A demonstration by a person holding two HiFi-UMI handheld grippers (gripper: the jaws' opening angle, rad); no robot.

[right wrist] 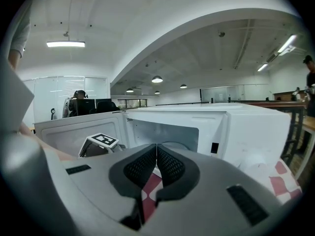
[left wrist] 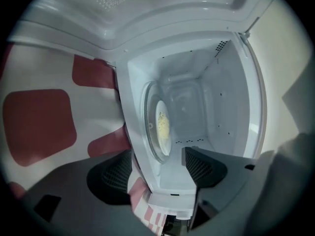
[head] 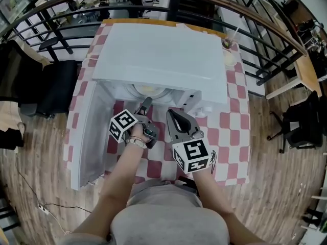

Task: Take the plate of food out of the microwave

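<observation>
The white microwave (head: 163,55) stands on a red-and-white checkered table (head: 232,126), its door (head: 86,137) swung open to the left. Inside, a pale plate (left wrist: 156,128) with yellow food (left wrist: 163,124) rests on the glass turntable; in the head view only its rim (head: 145,91) shows under the top edge. My left gripper (left wrist: 156,168) is open at the cavity's front sill, just short of the plate, with nothing between its pads. In the head view the left gripper (head: 145,105) points into the opening. My right gripper (head: 171,114) hangs beside it, shut and empty, its pads (right wrist: 167,165) together.
A cup with a straw (head: 228,52) stands on the table's far right corner beside the microwave. The open door walls off the left side. A dark chair (head: 56,88) stands left of the table, and a curved railing (head: 255,14) runs behind it.
</observation>
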